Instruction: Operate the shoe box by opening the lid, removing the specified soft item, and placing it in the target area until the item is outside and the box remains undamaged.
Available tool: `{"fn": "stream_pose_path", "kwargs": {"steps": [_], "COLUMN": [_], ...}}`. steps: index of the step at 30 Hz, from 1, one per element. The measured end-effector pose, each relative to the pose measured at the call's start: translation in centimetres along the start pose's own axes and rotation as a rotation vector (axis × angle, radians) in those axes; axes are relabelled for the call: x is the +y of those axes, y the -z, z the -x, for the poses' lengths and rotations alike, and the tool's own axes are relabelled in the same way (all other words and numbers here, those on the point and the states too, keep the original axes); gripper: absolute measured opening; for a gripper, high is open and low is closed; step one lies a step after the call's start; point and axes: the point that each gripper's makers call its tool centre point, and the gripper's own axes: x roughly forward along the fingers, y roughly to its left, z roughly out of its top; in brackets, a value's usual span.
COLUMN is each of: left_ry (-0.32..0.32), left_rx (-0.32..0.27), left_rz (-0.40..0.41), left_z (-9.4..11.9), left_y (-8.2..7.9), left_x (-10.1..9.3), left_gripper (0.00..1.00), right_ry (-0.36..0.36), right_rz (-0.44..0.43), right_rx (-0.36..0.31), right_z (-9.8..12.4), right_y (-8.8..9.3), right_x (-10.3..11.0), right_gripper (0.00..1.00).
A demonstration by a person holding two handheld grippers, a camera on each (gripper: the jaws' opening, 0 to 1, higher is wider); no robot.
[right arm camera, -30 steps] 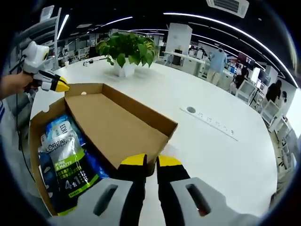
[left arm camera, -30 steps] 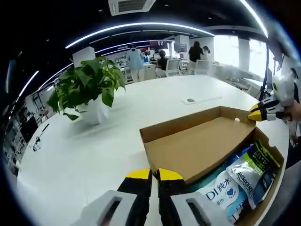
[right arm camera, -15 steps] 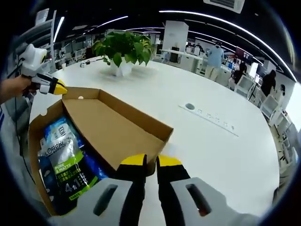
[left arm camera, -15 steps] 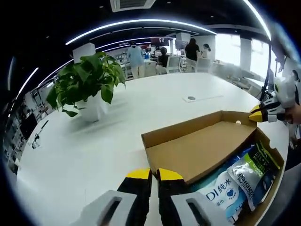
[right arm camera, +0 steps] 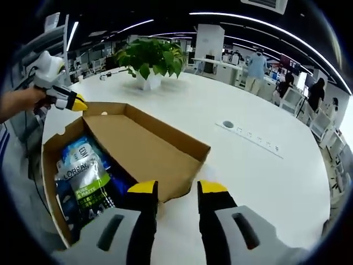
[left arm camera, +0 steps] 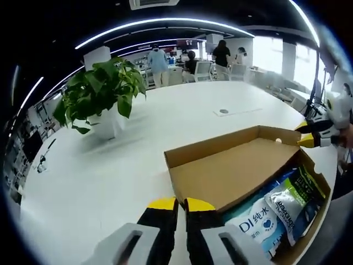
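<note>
Shoe box (left arm camera: 231, 171): we count one, of brown cardboard, standing open on the white table (left arm camera: 110, 182), its lid folded back flat toward the table's middle. Inside the box we count at least two soft packets: a blue-and-white packet (left arm camera: 256, 218) and a green-and-white pouch (left arm camera: 289, 201) lying on top of it. In the right gripper view the same pouch (right arm camera: 88, 179) partly hides the blue one, and the box's near wall cuts off their lower ends. Print on the packets is only partly legible.

We count two grippers. The left gripper (left arm camera: 177, 205) has its yellow tips pressed together, just at the lid's near edge. The right gripper (right arm camera: 178, 189) has its tips spread apart, with the lid's edge (right arm camera: 171, 190) between them; we cannot tell whether they touch it.

One potted plant (left arm camera: 102, 99) stands well apart from the box. Several people at the far desks are too small to count.
</note>
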Motion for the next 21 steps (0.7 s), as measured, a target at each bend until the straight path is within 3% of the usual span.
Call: {"fn": "stream_pose_path", "kwargs": {"steps": [11, 21], "left_ry": [0.024, 0.091], "left_rx": [-0.024, 0.013], "left_rz": [0.007, -0.014], "left_z": [2.1, 4.0], "left_y": [-1.0, 0.3], "left_x": [-0.9, -3.9], "left_gripper": [0.16, 0.21], "right_ry": [-0.049, -0.083], "right_rz": [0.022, 0.052], "right_rx": [0.011, 0.022], "right_z": [2.5, 5.4], "right_y": [1.0, 2.3], "right_x": [1.5, 2.5], "right_gripper": [0.42, 0.54]}}
